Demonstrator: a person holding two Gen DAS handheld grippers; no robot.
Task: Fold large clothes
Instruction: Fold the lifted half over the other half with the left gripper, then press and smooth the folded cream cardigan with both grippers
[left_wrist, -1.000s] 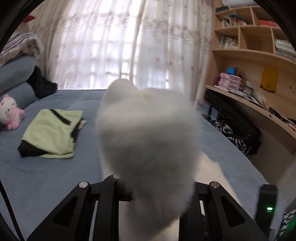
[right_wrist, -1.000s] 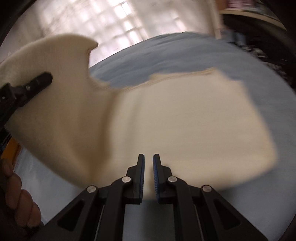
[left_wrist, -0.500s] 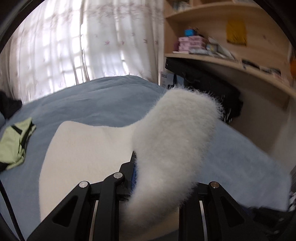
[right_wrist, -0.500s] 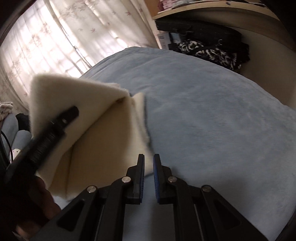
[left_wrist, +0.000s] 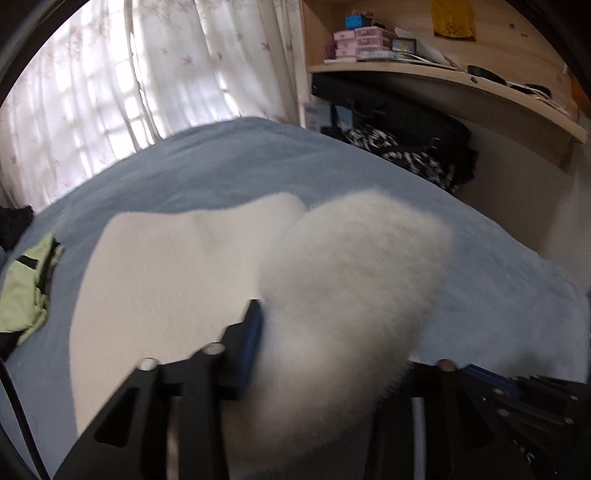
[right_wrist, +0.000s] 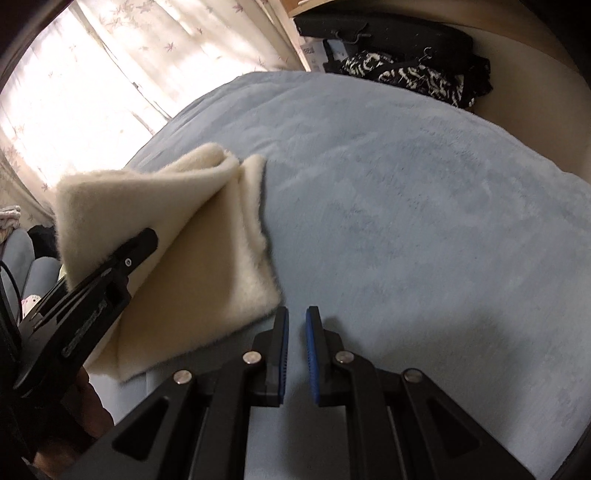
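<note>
The cream fleece garment (right_wrist: 207, 258) is lying on the bed (right_wrist: 406, 221), left of the clenched, empty right gripper (right_wrist: 296, 325); the left gripper (left_wrist: 332, 332), jaws just parting, is releasing its raised flap.

My cream fleece garment (right_wrist: 207, 258) lies partly folded on the blue bed, one fluffy flap raised toward ten o'clock.

Both wrist cams close, angled down over bed (right_wrist: 406, 221); shared: cream garment (left_wrist: 166, 280), curtains (left_wrist: 110, 92).
</note>
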